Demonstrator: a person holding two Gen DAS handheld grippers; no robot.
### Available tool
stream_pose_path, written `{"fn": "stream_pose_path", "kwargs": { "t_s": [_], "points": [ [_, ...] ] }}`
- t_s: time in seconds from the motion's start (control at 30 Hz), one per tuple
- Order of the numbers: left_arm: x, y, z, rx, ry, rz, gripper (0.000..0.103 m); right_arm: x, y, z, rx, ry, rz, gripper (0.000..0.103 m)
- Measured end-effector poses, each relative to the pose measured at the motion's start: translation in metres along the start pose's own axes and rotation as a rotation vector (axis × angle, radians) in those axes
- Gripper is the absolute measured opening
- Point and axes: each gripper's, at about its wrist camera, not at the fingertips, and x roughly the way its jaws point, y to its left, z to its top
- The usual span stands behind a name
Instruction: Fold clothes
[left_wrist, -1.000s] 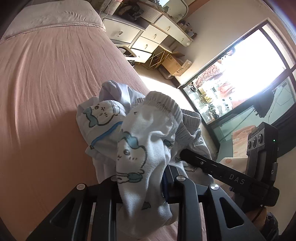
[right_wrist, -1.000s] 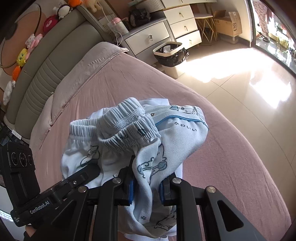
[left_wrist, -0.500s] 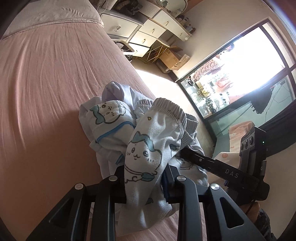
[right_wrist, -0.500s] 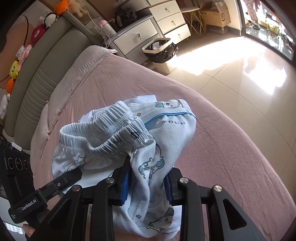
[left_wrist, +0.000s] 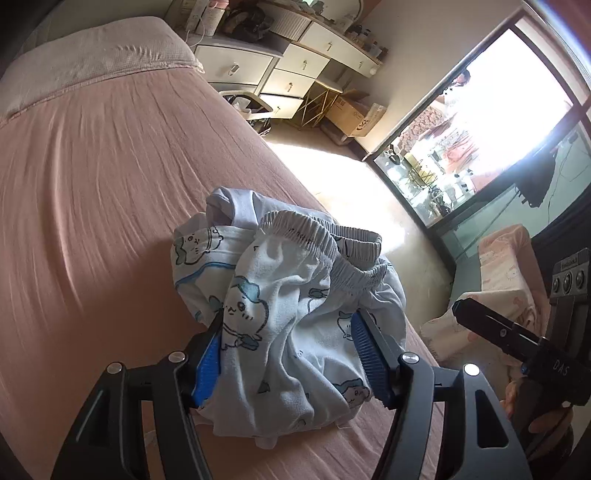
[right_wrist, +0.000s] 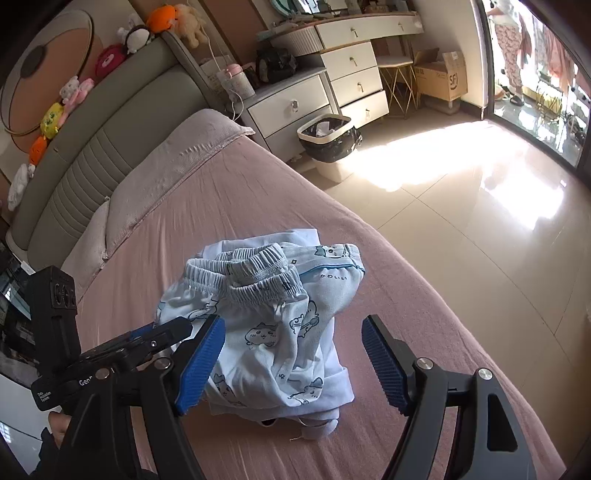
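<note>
Left wrist view: the left gripper (left_wrist: 290, 349) stands at lower centre, its jaws opening, with the pale blue cartoon-print pyjama bundle (left_wrist: 291, 295) lying loosely between the blue pads (left_wrist: 208, 363); the cloth brushes them but is no longer pinched. The bundle rests on the pink bedsheet (left_wrist: 92, 206) at frame centre, near the bed's edge toward the sunlit floor (left_wrist: 343, 181), its elastic waistband (left_wrist: 306, 230) uppermost. The right gripper (left_wrist: 517, 339) enters from the lower right, clear of the cloth.

Right wrist view: the right gripper (right_wrist: 293, 356) is likewise opening, released, pads well apart; the bundle (right_wrist: 273, 317) sits mostly beyond and left of the gap, just beside the left pad. The left gripper (right_wrist: 147, 339) shows at lower left.

The step appears to be setting down a folded piece. To do it well, both grippers should lift straight away once the pads are clear, so that ribbed rubber does not drag the top layer or pull the waistband askew. The loose corner at the lower edge may need tucking under.
</note>
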Motion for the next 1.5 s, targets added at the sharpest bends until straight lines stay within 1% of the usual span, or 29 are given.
{"fn": "stream_pose_path", "kwargs": {
  "t_s": [0.1, 0.17, 0.2, 0.37, 0.43, 0.47, 0.63, 0.67, 0.83, 0.97, 1.13, 1.3, 1.5],
  "points": [
    [-0.011, 0.007, 0.002, -0.061, -0.039, -0.021, 0.063, 0.011, 0.019, 0.000, -0.048, 0.009, -0.007, 0.076],
    [-0.026, 0.008, 0.003, -0.062, -0.076, -0.034, 0.063, 0.012, 0.030, -0.002, -0.076, 0.000, 0.022, 0.076],
    [-0.035, 0.008, 0.004, -0.055, -0.091, -0.023, 0.063, 0.009, 0.034, -0.005, -0.083, -0.005, 0.029, 0.076],
    [-0.072, -0.002, 0.008, -0.001, -0.168, 0.064, 0.064, -0.008, 0.047, -0.015, -0.134, -0.009, -0.011, 0.076],
    [-0.079, -0.005, 0.006, -0.003, -0.168, 0.082, 0.073, -0.019, 0.049, -0.018, -0.144, -0.015, -0.018, 0.076],
    [-0.082, -0.007, 0.005, 0.000, -0.167, 0.095, 0.075, -0.025, 0.049, -0.020, -0.147, -0.018, -0.021, 0.076],
    [-0.088, -0.026, -0.010, 0.082, -0.165, 0.233, 0.076, -0.046, 0.053, -0.029, -0.171, -0.020, -0.060, 0.076],
    [-0.091, -0.029, -0.013, 0.093, -0.168, 0.251, 0.076, -0.050, 0.055, -0.032, -0.183, -0.022, -0.073, 0.076],
    [-0.111, -0.046, -0.035, 0.123, -0.201, 0.262, 0.076, -0.077, 0.069, -0.044, -0.225, -0.039, -0.082, 0.076],
    [-0.129, -0.059, -0.048, 0.148, -0.231, 0.261, 0.076, -0.100, 0.077, -0.054, -0.230, -0.080, -0.067, 0.076],
    [-0.150, -0.070, -0.066, 0.188, -0.268, 0.274, 0.076, -0.120, 0.084, -0.069, -0.231, -0.130, -0.089, 0.077],
    [-0.169, -0.084, -0.088, 0.229, -0.296, 0.306, 0.076, -0.140, 0.089, -0.089, -0.219, -0.156, -0.141, 0.078],
    [-0.186, -0.102, -0.116, 0.263, -0.292, 0.346, 0.076, -0.167, 0.104, -0.112, -0.249, -0.163, -0.196, 0.078]
  ]
}}
